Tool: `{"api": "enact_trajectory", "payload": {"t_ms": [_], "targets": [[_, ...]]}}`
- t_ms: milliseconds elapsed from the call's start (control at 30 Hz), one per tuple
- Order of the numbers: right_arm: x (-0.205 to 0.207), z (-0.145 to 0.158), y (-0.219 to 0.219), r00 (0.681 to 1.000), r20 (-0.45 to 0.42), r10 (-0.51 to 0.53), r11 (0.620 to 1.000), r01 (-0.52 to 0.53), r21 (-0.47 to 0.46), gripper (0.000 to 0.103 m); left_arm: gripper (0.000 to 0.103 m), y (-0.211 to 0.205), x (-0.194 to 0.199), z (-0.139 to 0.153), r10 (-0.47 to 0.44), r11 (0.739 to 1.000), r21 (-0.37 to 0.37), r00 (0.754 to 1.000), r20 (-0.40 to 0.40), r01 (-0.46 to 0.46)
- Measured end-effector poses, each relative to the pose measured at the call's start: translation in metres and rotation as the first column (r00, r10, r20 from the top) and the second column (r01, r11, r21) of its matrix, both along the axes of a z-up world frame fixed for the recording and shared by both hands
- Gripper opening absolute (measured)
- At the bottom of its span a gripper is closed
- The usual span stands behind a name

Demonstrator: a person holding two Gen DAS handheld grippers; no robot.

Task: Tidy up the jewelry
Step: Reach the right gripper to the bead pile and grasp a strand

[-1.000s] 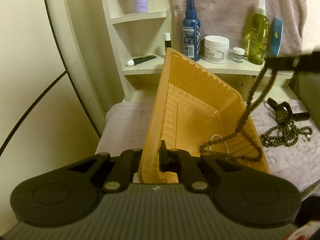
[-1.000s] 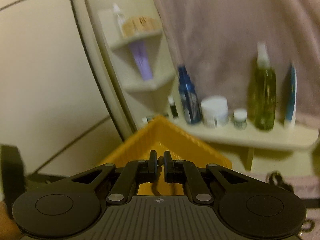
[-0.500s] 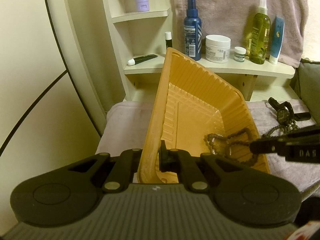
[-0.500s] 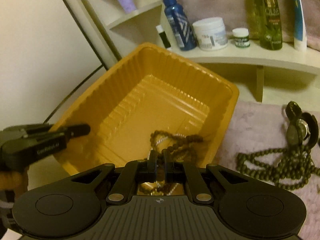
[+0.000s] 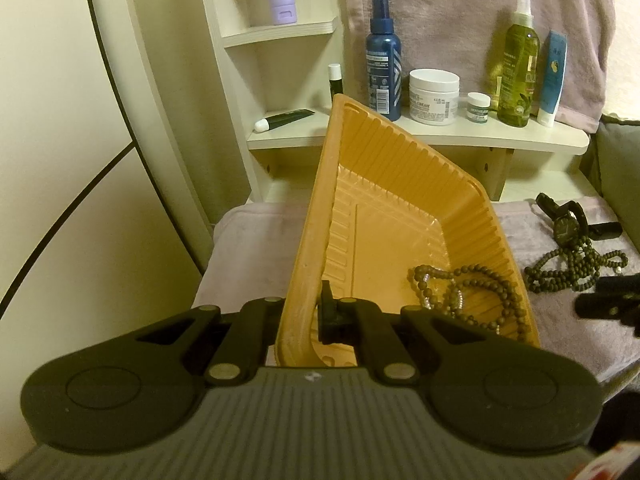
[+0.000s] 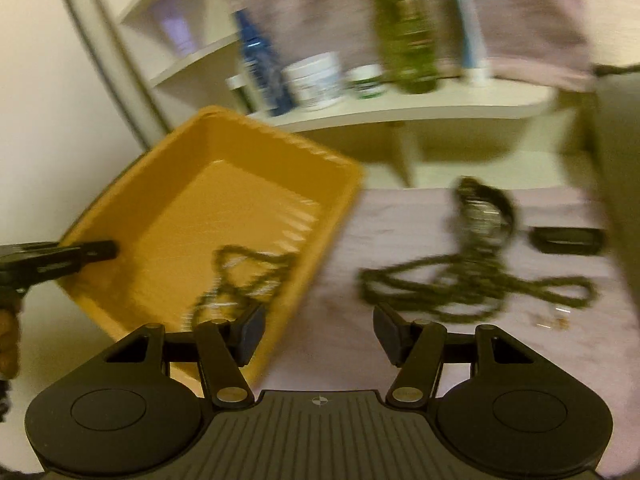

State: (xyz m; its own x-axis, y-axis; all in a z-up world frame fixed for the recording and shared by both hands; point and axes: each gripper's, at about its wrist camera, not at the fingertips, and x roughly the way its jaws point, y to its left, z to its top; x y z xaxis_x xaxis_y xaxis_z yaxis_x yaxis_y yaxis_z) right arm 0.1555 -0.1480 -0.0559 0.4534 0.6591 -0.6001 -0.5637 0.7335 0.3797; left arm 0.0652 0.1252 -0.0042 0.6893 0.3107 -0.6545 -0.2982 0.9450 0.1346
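My left gripper (image 5: pixel 308 312) is shut on the near rim of an orange plastic tray (image 5: pixel 384 184) and holds it tilted. A dark bead necklace (image 5: pixel 464 292) lies in the tray's near right corner; it also shows in the blurred right wrist view (image 6: pixel 240 276). My right gripper (image 6: pixel 320 334) is open and empty, just right of the tray (image 6: pixel 224 184), above the pink towel (image 6: pixel 400 216). Another dark bead necklace (image 6: pixel 476 284) and a black watch (image 6: pixel 484 208) lie on the towel ahead of it. They show in the left wrist view too, necklace (image 5: pixel 572 268) and watch (image 5: pixel 564 224).
A white shelf (image 5: pixel 440 132) behind holds a blue bottle (image 5: pixel 383 56), a white cream jar (image 5: pixel 434 96), a small jar (image 5: pixel 478 108), a green spray bottle (image 5: pixel 518 68) and a tube (image 5: pixel 554 76). A small black object (image 6: pixel 568 240) lies right of the watch. A curved cream wall stands at the left.
My right gripper lowered the bead necklace into the tray, opened and let it go, then moved right toward the towel. The left gripper and tray stayed put.
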Motion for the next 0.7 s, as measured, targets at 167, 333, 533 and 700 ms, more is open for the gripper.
{"api": "enact_trajectory", "payload": {"t_ms": [167,333,533,700], "targets": [[0.001,-0.013,-0.043,0.987,0.012,-0.157,0.986,0.158,-0.057,0.06,0.005,-0.002,-0.001,0.0,-0.004,1.0,0.005,1.0,0.0,0.004],[0.003,-0.022,-0.076,0.97,0.016,-0.244,0.965,0.245,-0.09,0.06,0.005,-0.002,-0.001,0.0,-0.005,1.0,0.007,1.0,-0.001,0.005],[0.005,-0.026,-0.088,0.956,0.062,-0.287,0.949,0.293,-0.116,0.06,0.005,-0.004,-0.001,0.001,-0.005,1.0,0.013,1.0,-0.003,0.005],[0.01,-0.029,-0.083,0.955,0.125,-0.27,0.946,0.287,-0.149,0.042,0.005,-0.004,-0.001,0.001,-0.005,1.0,0.014,1.0,-0.004,0.005]]}}
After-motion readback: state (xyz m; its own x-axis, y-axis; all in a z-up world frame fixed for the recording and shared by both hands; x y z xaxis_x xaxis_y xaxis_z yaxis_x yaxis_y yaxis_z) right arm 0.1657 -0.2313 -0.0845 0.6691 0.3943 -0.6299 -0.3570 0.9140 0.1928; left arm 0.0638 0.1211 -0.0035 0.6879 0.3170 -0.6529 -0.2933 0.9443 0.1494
